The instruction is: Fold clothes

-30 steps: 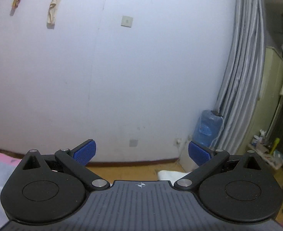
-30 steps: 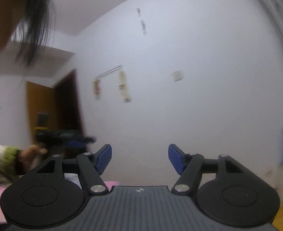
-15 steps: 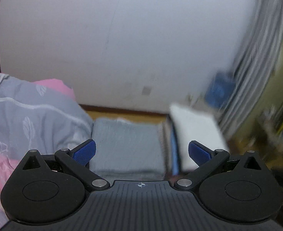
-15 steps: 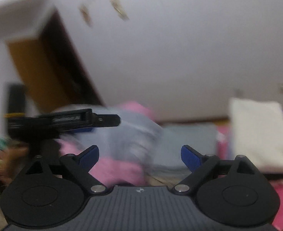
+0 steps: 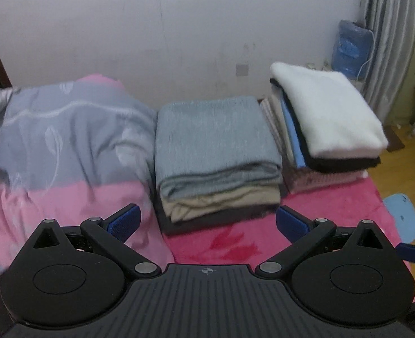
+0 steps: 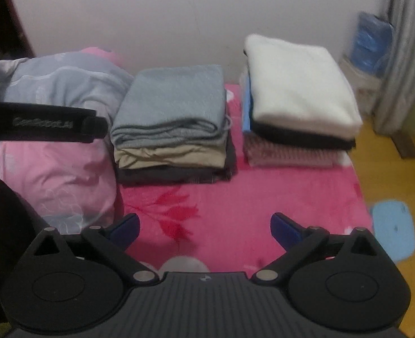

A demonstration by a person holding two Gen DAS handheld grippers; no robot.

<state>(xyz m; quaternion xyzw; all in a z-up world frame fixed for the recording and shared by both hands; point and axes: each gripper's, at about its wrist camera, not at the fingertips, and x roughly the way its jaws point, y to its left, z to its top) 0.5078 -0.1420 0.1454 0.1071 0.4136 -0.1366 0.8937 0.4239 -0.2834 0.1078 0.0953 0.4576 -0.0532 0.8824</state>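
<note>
Wall filled both my views a second ago; now both grippers tilt down onto the bed (image 6: 264,197), and folded clothes fill the frame. I read that as the approach to the next garment, with no cloth in hand yet.

My left gripper (image 5: 207,221) has its fingers spread wide with nothing between them, hovering over the pink sheet just in front of the middle stack. My right gripper (image 6: 204,225) was narrower a second ago; its fingers are opening at this moment, also with nothing between them. The left gripper's body shows as a dark bar at the left edge of the right view.

Counting: two stacks of folded clothes. The middle stack (image 5: 216,152) shows three layers, grey-blue on top, beige beneath, dark at the bottom. The right stack (image 5: 328,115) has white on top, black under it, then blue and paler pieces whose number I cannot settle. One rumpled duvet (image 5: 66,140), grey and pink, lies just left of the middle stack. One small pale bundle (image 6: 183,264) sits at the near edge under my right gripper; I cannot tell what it is.
</note>
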